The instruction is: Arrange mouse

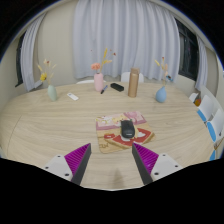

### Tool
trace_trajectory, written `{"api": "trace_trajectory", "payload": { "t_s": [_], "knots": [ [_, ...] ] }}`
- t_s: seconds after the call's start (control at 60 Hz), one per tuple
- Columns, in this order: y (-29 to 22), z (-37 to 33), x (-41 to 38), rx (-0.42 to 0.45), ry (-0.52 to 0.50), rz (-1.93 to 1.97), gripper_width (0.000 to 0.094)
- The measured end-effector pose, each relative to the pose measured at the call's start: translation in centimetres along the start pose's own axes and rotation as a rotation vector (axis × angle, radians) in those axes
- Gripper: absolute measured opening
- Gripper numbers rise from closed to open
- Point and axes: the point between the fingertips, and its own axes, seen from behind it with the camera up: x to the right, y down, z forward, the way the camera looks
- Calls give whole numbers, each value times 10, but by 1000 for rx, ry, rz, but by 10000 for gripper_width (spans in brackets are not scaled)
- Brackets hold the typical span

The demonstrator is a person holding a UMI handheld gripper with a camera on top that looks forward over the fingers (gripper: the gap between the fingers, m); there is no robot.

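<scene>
While gripper [112, 160] gapes, mouse [127, 129] ahead

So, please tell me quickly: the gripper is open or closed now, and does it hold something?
Gripper: open, holding nothing; the mouse lies just ahead of the fingers on a mat on the table.

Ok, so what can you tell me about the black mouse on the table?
The mouse is small, dark, rounded and smooth, probably plastic. It lies flat on a colourful mat or book with pink and yellow patches, on the pale wooden table. It sits just ahead of the tool, whose open fingers do not touch it. Only the mat touches it. Buttons, wheel or cable are too small to make out.
</scene>
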Motion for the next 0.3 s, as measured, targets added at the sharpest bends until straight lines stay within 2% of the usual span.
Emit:
{"api": "trace_trajectory", "payload": {
  "t_s": [0.3],
  "knots": [
    [19, -20, -30, -19, -5, -23, 845]
  ]
}}
